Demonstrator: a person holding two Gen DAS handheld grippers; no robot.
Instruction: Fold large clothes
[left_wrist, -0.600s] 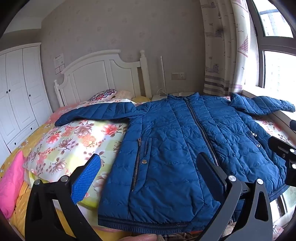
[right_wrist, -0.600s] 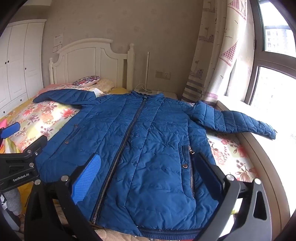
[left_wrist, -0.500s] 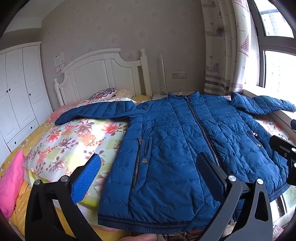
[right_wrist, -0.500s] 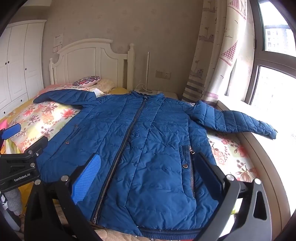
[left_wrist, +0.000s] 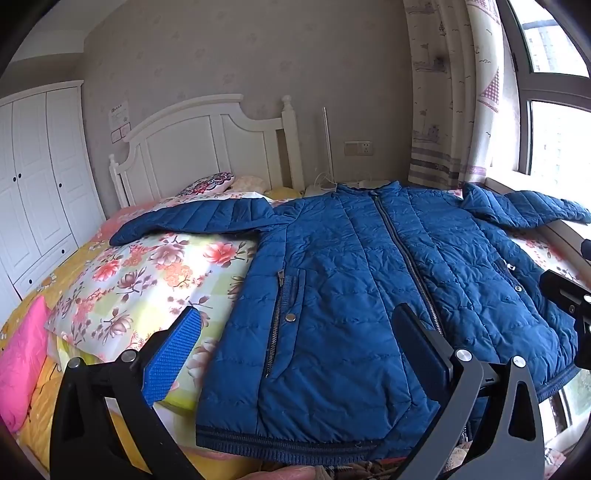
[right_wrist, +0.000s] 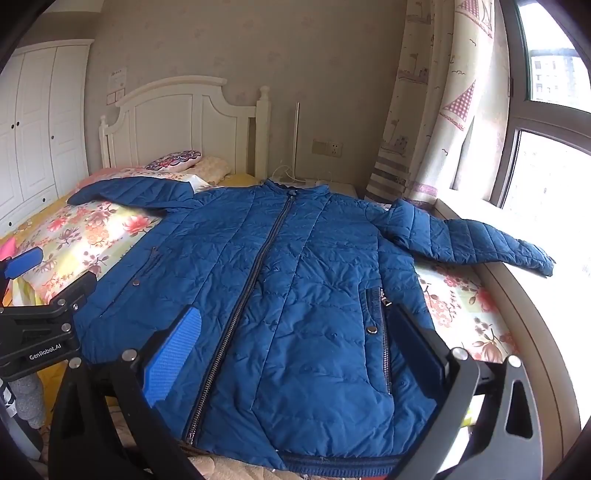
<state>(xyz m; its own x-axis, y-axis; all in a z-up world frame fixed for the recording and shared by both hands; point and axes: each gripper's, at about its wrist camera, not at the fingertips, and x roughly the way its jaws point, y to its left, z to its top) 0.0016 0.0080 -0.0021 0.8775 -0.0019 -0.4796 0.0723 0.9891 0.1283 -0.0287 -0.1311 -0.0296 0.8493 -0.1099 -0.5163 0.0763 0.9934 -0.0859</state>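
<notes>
The blue jacket (right_wrist: 280, 295) lies zipped and flat on the bed (left_wrist: 122, 280). The left gripper (left_wrist: 295, 354) and right gripper (right_wrist: 295, 354) hover above its hem, both spread wide, holding nothing.

The only writing I can read is "GenRobot.AI", in white letters on the black body of my left tongs (right_wrist: 40, 321), seen at the left edge of the right wrist view. A white paper notice (right_wrist: 117, 79) hangs on the wall above the headboard, with small cards below it, but its print is too small for me to read.
</notes>
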